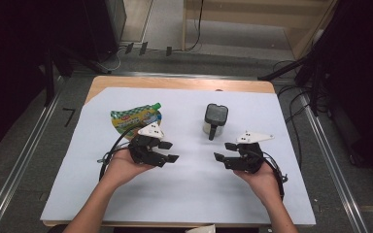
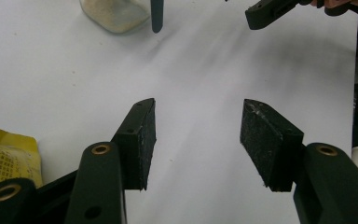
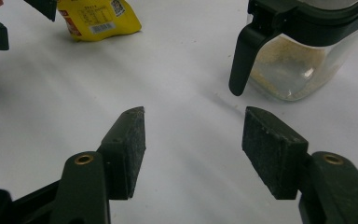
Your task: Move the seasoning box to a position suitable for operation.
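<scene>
On the white-covered worktop (image 1: 184,189), a yellow spouted pouch (image 1: 135,119) is placed just beyond the left tongs (image 1: 169,151) and a dark-lidded clear jar (image 1: 215,119) beyond the right tongs (image 1: 224,152), both tongs being held open and empty.

Bare bench (image 1: 194,179) between the two grippers, so plenty of room there. Pouch (image 1: 135,119) sits just behind the left one, jar (image 1: 215,119) stands ahead, between them.
</scene>
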{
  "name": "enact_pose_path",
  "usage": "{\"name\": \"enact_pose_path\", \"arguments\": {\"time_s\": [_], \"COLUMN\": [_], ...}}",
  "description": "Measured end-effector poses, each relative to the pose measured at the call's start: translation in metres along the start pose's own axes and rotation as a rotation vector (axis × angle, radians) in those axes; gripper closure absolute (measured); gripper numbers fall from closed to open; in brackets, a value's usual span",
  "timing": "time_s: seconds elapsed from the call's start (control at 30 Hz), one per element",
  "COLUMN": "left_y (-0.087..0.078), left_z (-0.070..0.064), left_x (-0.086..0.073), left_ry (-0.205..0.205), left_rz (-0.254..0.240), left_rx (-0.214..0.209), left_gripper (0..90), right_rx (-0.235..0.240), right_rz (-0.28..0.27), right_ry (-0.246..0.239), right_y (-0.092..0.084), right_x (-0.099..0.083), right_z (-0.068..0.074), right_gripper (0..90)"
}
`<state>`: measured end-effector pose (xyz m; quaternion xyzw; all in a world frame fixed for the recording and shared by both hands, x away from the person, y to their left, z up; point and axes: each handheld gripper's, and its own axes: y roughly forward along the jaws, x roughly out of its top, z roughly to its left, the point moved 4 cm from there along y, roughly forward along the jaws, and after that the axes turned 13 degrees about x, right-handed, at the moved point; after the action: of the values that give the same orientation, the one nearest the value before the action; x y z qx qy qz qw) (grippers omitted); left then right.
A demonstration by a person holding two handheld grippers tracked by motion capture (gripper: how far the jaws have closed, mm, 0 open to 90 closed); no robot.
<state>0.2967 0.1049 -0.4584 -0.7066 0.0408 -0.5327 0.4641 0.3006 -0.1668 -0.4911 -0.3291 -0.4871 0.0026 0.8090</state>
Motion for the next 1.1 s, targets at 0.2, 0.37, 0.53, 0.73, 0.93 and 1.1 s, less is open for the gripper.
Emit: {"name": "enact_pose_path", "arguments": {"time_s": [0.2, 0.37, 0.53, 0.73, 0.93, 1.1], "left_y": [0.0023, -0.0013, -0.0024, -0.0031, -0.0029, -0.0028], "left_z": [-0.002, -0.0009, -0.0003, -0.0005, -0.0003, -0.001], "left_x": [-0.003, -0.0037, -0.0042, -0.0042, -0.0049, -0.0052], "left_ry": [0.011, 0.003, 0.003, -0.002, 0.006, 0.011], "left_rz": [0.017, -0.001, 0.0, -0.004, 0.0, 0.003], "left_rx": [-0.008, -0.016, -0.015, -0.017, -0.02, -0.019], "left_gripper": [43.4, 43.1, 43.2, 43.2, 43.2, 43.2], "right_rx": [-0.003, -0.02, -0.035, -0.041, -0.038, -0.036], "right_rz": [-0.028, -0.011, -0.007, -0.01, -0.004, -0.001], "right_ry": [-0.007, -0.008, -0.007, -0.008, 0.0, 0.009], "right_y": [-0.0008, 0.0003, 0.0012, 0.0003, 0.0008, 0.0017], "right_x": [0.0027, 0.0005, -0.0016, -0.0017, -0.0021, -0.0023], "right_z": [0.0007, -0.0026, -0.0028, -0.0031, -0.0038, -0.0034], "right_gripper": [41.0, 40.6, 40.6, 40.6, 40.7, 40.6]}}
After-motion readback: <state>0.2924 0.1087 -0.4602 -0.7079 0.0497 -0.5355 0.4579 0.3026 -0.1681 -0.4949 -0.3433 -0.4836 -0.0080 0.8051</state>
